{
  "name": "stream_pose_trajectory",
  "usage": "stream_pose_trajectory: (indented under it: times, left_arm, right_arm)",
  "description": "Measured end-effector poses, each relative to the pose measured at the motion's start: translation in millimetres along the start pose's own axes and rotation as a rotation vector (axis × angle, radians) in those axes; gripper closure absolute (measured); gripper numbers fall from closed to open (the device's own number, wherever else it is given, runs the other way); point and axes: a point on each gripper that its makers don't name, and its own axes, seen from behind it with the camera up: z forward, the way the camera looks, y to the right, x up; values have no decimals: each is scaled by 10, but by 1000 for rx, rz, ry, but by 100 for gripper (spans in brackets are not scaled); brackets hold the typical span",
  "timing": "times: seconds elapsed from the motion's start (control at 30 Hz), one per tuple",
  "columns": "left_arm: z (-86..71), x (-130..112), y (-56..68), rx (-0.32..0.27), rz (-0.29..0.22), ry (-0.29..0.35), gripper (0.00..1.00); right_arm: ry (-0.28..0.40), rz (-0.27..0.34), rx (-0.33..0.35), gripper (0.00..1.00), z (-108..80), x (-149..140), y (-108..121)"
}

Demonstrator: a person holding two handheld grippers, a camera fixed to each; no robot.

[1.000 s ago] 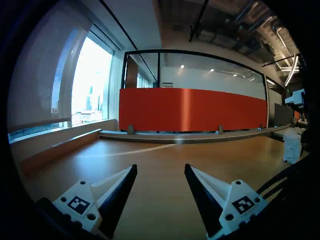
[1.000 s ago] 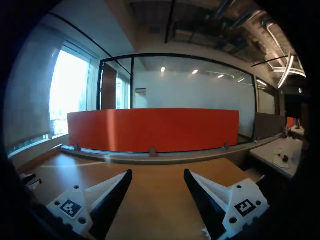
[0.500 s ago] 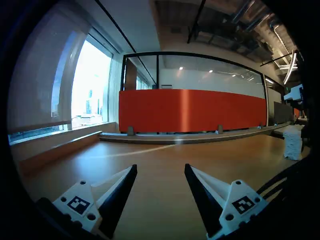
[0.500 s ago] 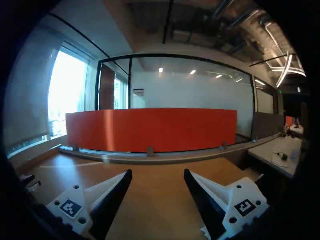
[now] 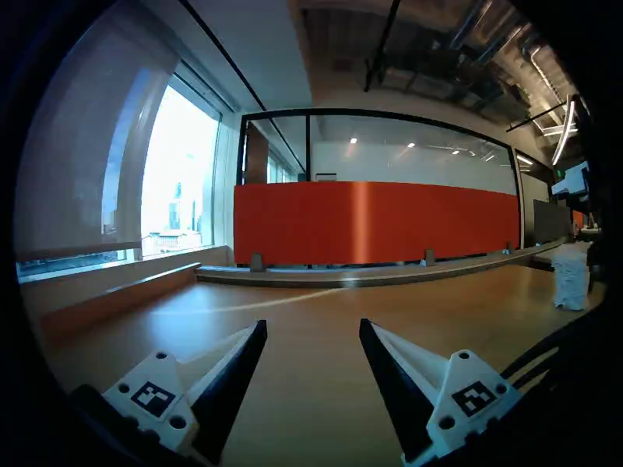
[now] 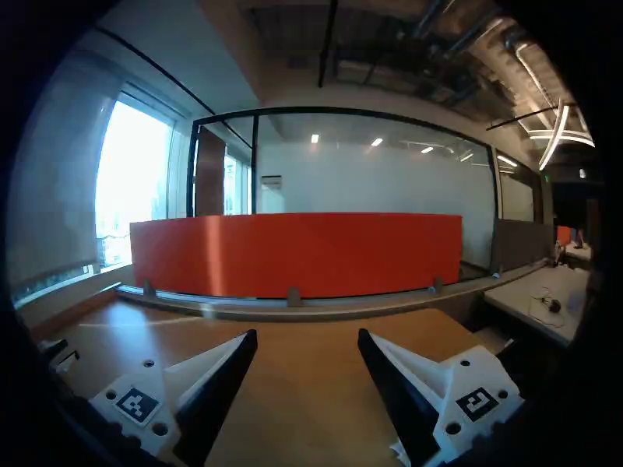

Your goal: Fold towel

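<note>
While both tools hover low over a wooden table (image 5: 436, 303), the left gripper (image 5: 311, 323) holds its black-edged fingers wide apart with nothing between them, and the right gripper (image 6: 307, 333) is likewise spread and empty above the brown surface. A white, stacked-looking bundle (image 5: 571, 276), possibly the towel though too small to be sure, sits at the table's far right in the left gripper view, well apart from that gripper's fingers. An orange partition (image 5: 374, 222) runs along the table's far side, with a bright window (image 5: 175, 187) to the left and a pale desk (image 6: 537, 300) off to the right in the right gripper view.
</note>
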Motion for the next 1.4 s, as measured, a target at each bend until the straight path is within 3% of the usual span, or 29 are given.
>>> stream_pose_trajectory:
  times: [0.23, 0.47, 1.4]
  left_arm:
    - [2, -1, -3, 0, 0, 0, 6]
    - [6, -3, -1, 0, 0, 0, 6]
    - [12, -6, 4, 0, 0, 0, 6]
  right_arm:
    - [18, -50, 6, 0, -24, -69, 43]
    - [37, -80, 29, 0, -44, -221, 18]
    - [39, 18, 4, 0, -107, -1183, 500]
